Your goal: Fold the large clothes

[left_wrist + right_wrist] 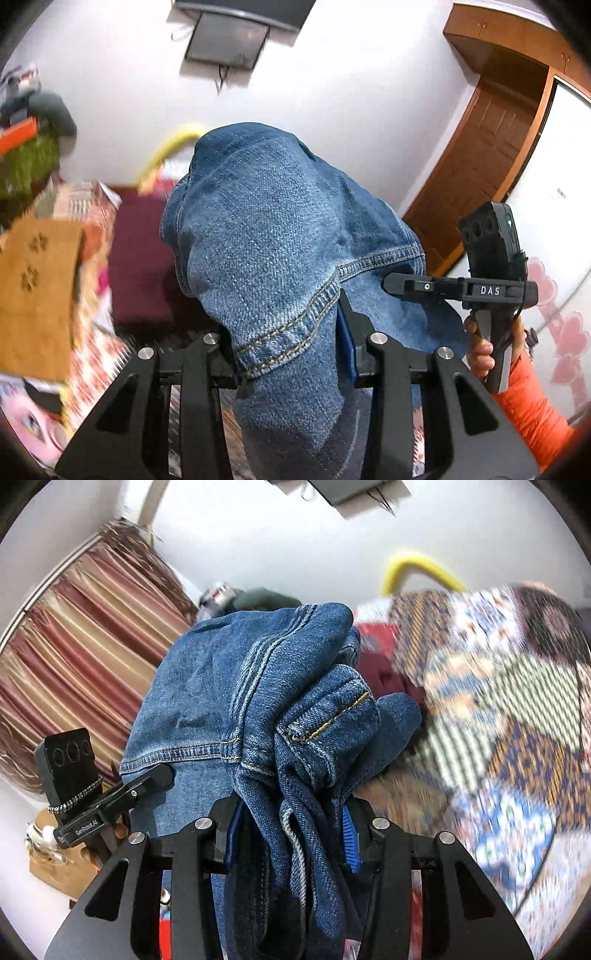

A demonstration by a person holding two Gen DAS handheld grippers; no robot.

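Note:
A pair of blue denim jeans (266, 236) is held up in the air between both grippers. My left gripper (288, 354) is shut on a stitched hem of the jeans, and the cloth drapes over and hides its fingertips. My right gripper (288, 830) is shut on a bunched part of the jeans (258, 686) near a belt loop. The right gripper also shows in the left wrist view (391, 286), touching the denim at the right. The left gripper shows in the right wrist view (162, 775) at the lower left, on the hem.
A bed with a patterned quilt (498, 709) and a maroon cushion (144, 258) lies below. A brown cardboard piece (37, 295) is at the left. A wooden door (491, 147), striped curtains (85, 638), a wall screen (225, 37) and a yellow hoop (417, 568) surround the space.

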